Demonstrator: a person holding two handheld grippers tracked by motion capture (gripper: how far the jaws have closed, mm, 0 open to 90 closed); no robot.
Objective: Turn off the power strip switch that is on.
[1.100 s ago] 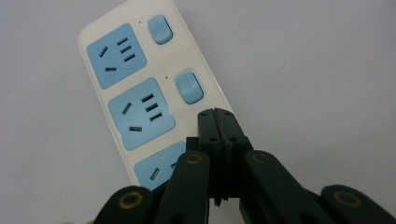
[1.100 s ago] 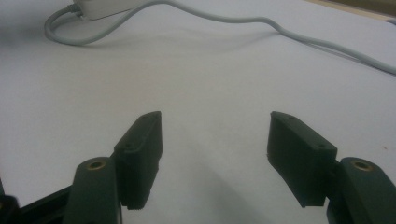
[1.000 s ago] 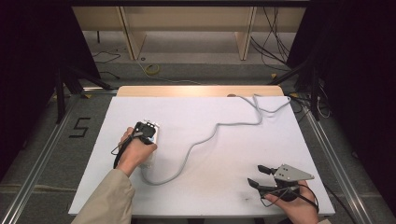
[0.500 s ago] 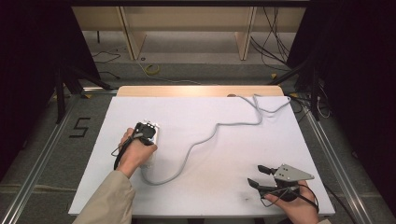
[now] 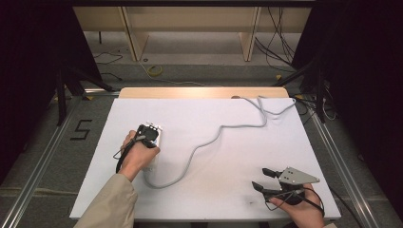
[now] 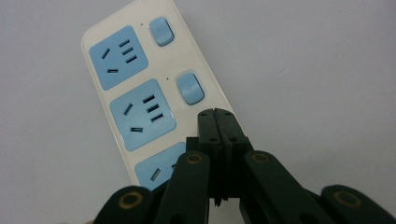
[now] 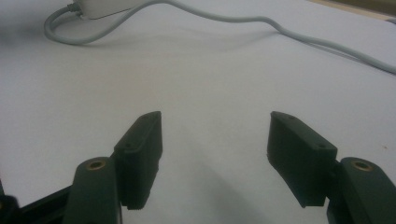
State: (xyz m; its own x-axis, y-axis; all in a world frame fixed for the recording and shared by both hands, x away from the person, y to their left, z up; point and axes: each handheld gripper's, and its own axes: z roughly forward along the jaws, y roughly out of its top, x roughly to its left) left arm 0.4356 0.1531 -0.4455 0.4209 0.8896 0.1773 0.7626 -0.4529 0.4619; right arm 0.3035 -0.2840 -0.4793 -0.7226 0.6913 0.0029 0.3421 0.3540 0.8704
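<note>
From the high view, your left gripper (image 5: 148,134) sits over the power strip (image 5: 156,129) on the left half of the white table (image 5: 214,199), while your right gripper (image 5: 266,179) rests well apart near the front right corner. The strip's grey cord (image 5: 209,140) loops off its near end and snakes away to the table's far right edge. The strip's long axis runs roughly front to back, cord end towards you, free end pointing away. In the left gripper view, your jaws are pressed together with nothing between them, and their tips hover over the strip (image 6: 140,93) just below the second blue switch (image 6: 190,87), beside the middle socket (image 6: 142,114); I cannot tell if they touch it. The strip looks like a rigid, smooth plastic shell, light but slippery, so I'd judge it best held across its narrow width, and the cord will drag stiffly. In the right gripper view, your jaws stand wide apart over bare table, with the cord (image 7: 224,18) lying across the far side.
</note>
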